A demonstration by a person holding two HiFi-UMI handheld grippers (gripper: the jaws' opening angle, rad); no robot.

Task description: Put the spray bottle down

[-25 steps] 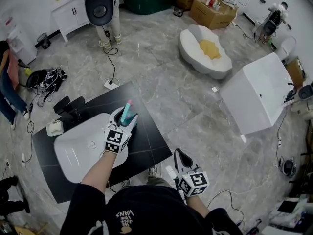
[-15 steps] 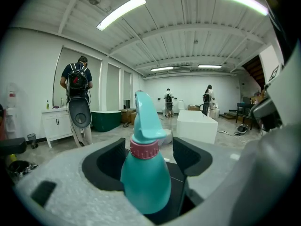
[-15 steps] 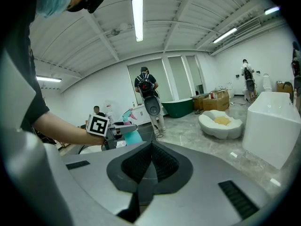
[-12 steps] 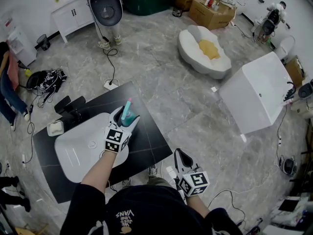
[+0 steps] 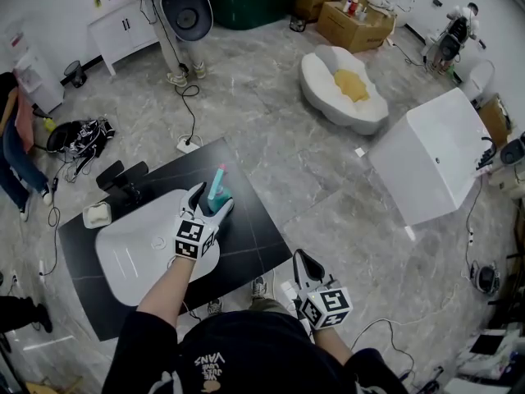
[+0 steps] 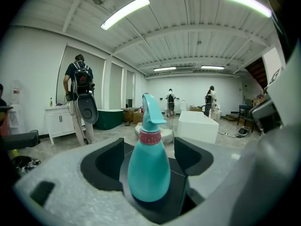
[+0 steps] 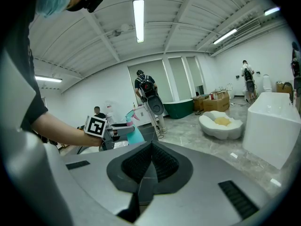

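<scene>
Head view: the spray bottle stands upright on the black table, between the left gripper fingers.

Left gripper view — its fingers have just been opening and now stand wide, clear of the bottle. It looks set down; only withdrawal is left.

Right gripper view — the right gripper is closed, empty.

The person wears a black short-sleeved top with white lettering near the collar. The left gripper and the right gripper have pale grey shells, each with a white cube printed with black square markers. Black pads line the jaws, ribbed on the right one.
</scene>
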